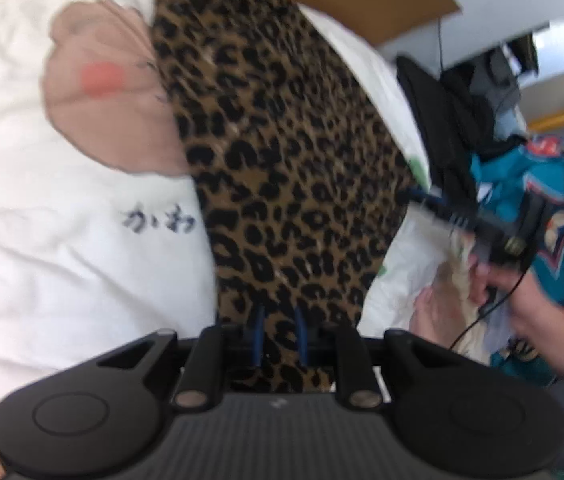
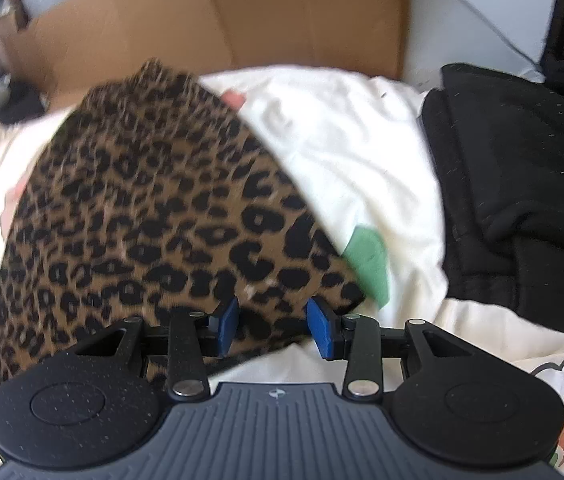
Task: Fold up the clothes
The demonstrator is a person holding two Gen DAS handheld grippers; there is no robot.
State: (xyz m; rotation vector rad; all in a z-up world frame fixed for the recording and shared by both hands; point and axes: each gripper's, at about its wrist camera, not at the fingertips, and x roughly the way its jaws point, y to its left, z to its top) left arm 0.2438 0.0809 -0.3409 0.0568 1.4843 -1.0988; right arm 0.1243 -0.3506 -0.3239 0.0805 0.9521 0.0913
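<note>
A leopard-print garment (image 1: 282,140) lies in a long strip across a white printed T-shirt (image 1: 61,240). My left gripper (image 1: 279,336) is at the strip's near end. Its blue pads stand a little apart with the leopard cloth between them, and they do not seem to press on it. In the right wrist view my right gripper (image 2: 273,320) is open over the near edge of the leopard garment (image 2: 141,220), pads wide apart, the cloth lying between and under them. In the left wrist view the right gripper (image 1: 422,196) shows blurred at the strip's right edge.
A cardboard sheet (image 2: 221,12) stands behind the white T-shirt (image 2: 342,140). A black garment (image 2: 522,180) lies to the right of it. Teal printed clothing (image 1: 522,184) is piled at the right, by the person's hand (image 1: 530,304) that holds the right gripper.
</note>
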